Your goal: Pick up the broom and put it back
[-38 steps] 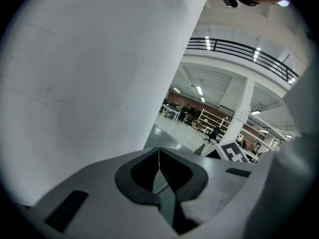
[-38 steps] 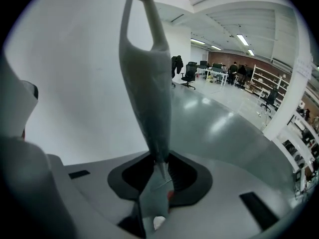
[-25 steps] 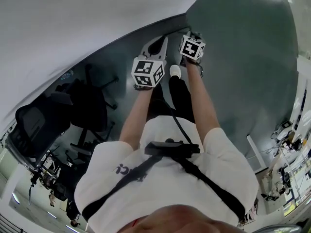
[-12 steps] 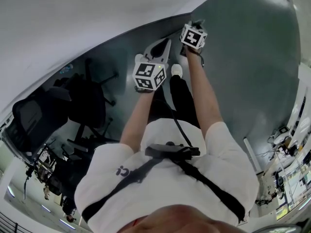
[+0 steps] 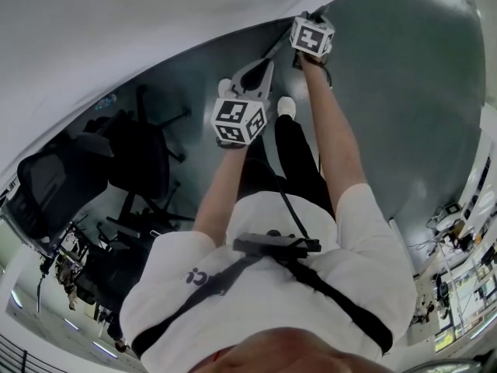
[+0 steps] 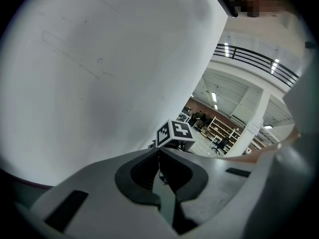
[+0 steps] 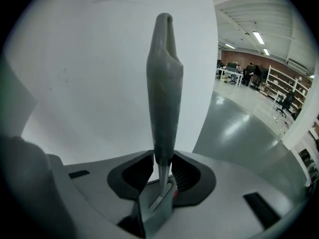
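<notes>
White wall (image 5: 116, 37), glossy grey floor (image 5: 411, 92) (reflecting ceiling lights (image 7: 258, 37)), black office chairs (image 5: 144, 165), distant shelving (image 7: 281, 81)

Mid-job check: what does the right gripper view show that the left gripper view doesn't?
Right gripper view only: the right gripper shut on the grey broom handle, which stands up against the wall. Left gripper view only: the left gripper shut and empty, with the other gripper's marker cube beyond it. Both: the white wall and distant shelves.

place: open lab-office hall | cues: swivel chairs (image 5: 140, 162), shelving (image 7: 291, 91) — glossy grey floor (image 7: 239, 128), mezzanine railing (image 6: 259, 63)
</notes>
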Demonstrator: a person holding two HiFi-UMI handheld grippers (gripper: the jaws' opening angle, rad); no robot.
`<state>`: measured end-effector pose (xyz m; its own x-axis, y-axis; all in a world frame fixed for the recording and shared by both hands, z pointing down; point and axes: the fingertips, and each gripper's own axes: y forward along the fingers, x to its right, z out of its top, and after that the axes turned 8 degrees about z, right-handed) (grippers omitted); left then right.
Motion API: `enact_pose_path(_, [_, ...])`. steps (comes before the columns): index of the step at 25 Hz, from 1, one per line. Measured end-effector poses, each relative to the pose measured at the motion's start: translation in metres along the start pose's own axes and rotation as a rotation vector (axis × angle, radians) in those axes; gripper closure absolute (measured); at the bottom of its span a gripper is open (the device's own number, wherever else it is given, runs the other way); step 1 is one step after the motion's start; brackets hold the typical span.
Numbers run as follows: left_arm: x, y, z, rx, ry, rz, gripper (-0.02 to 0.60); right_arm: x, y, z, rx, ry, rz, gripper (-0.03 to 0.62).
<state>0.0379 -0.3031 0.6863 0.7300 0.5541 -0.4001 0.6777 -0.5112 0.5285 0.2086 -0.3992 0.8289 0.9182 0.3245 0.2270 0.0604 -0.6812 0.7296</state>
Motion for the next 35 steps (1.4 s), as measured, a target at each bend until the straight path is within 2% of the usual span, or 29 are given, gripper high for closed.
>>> enact_pose_path(8, [-0.016,-0.004,-0.001,-0.004,-0.008,0.026,0.569,-0.010,0.012,0.016,-0.002,-0.063,0.055,0.496])
enact_pose_path(15, [-0.010,0.000,0.004,0.011,-0.004,0.015,0.569,-0.017,0.019,0.021,-0.010,-0.109,0.104,0.496])
enact_pose_path(22, [-0.005,0.001,-0.003,-0.003,-0.007,0.003,0.569,-0.013,0.013,0.022,-0.001,-0.146,0.114,0.494])
enact_pose_path(26, [-0.001,0.001,-0.003,-0.003,0.000,-0.002,0.569,-0.009,0.006,0.022,0.002,-0.135,0.112,0.494])
enact_pose_path(30, [0.001,0.001,-0.003,0.000,0.005,-0.003,0.569,0.008,-0.006,-0.002,-0.055,-0.091,0.097,0.494])
enact_pose_path(35, [0.004,-0.006,0.004,0.027,0.046,0.016,0.569,0.017,-0.050,-0.012,-0.047,-0.044,0.151,0.494])
